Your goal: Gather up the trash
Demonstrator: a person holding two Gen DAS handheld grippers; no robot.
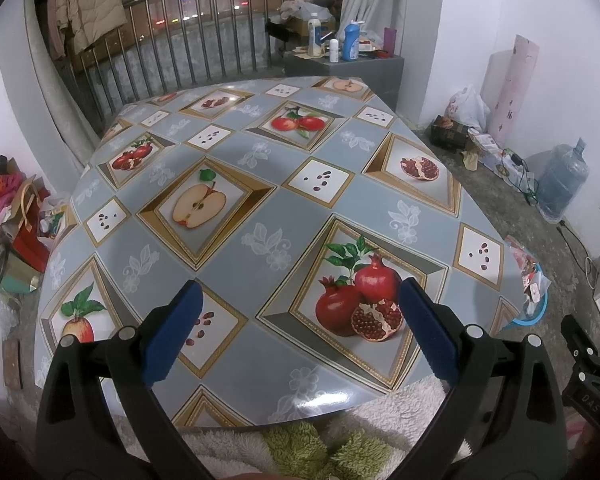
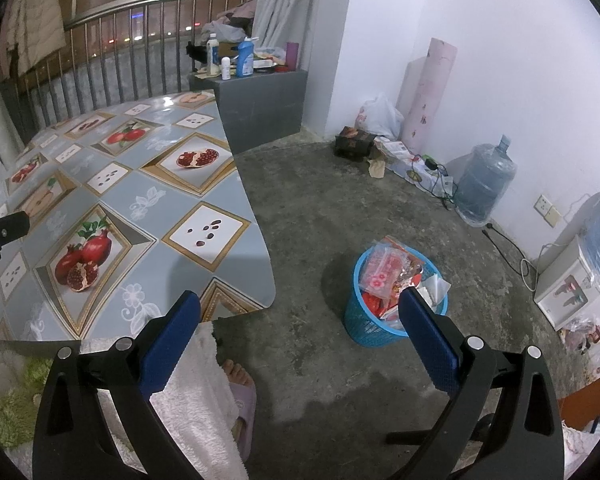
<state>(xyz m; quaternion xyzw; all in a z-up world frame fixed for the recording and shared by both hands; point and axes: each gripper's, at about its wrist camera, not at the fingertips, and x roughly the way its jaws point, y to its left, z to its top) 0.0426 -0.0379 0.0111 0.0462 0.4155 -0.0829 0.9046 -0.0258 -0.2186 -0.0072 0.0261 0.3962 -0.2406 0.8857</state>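
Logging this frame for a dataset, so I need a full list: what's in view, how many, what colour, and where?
table: one, grey-blue fruit-print cloth, centre
basket: one, blue, on floor right of table
wrappers: several, red and clear, heaped in basket
water jug: one, pale blue, by right wall
cabinet: one, grey, beyond table, bottles on top
plastic bag: one, white, far corner
coat: one, beige, hanging at railing
slipper: one, lilac, on person's foot
left claw: blue pads, open, over table
right claw: blue pads, open, empty, over floor
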